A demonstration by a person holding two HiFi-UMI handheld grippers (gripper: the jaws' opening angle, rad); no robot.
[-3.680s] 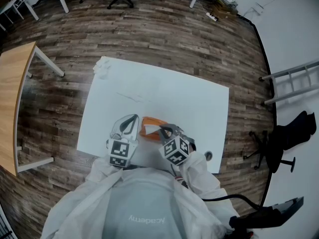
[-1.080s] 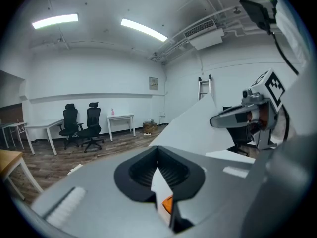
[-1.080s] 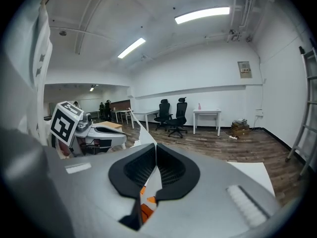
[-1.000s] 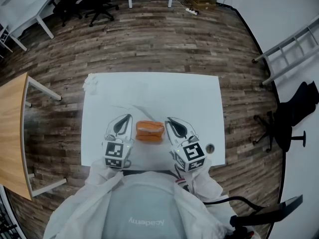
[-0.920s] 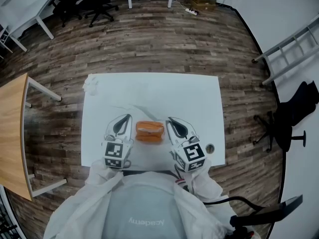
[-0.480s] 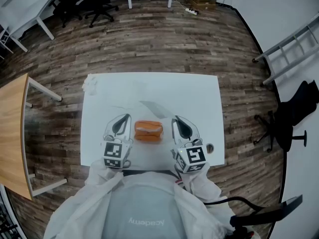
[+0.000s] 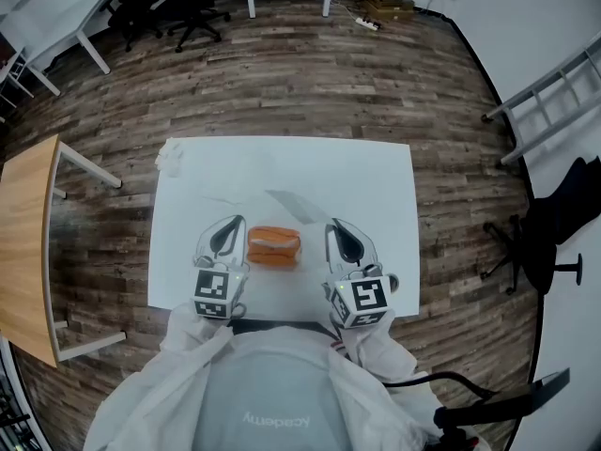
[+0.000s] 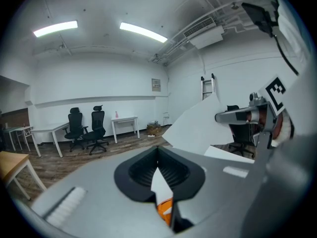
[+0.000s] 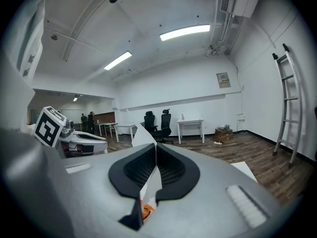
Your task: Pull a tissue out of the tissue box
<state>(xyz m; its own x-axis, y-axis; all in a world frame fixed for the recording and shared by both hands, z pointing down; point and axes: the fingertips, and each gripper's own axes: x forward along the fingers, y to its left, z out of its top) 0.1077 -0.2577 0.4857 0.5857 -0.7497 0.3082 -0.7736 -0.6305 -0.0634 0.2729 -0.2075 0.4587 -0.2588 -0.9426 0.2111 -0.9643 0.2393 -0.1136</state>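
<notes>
**Tissue pinched in both tools, box between them**

My left tool [image 8: 158, 168] is closed, with a strip of white sheet pinched between its pads. My right tool [image 9: 155, 166] is closed just as tightly, and a white edge runs through its pads too. So I have the tissue [image 8: 196, 128] at two places. In the left gripper view it rises as a broad white triangle toward the right tool. In the right gripper view a peak of it stands just over the jaws, on the left tool's side.

Between the tools sits the orange box [image 7: 273, 245], flat on the white worktop [image 7: 376, 172] and apart from both tools. A glimpse of orange shows under each pair of jaws. I cannot tell whether the sheet's lower edge has fully left the slot, since the head view shows only white on white there. I judge the pull done or nearly done; what is left is to lift clear. At the far left corner lies a crumpled white wad [image 7: 171, 156].
</notes>
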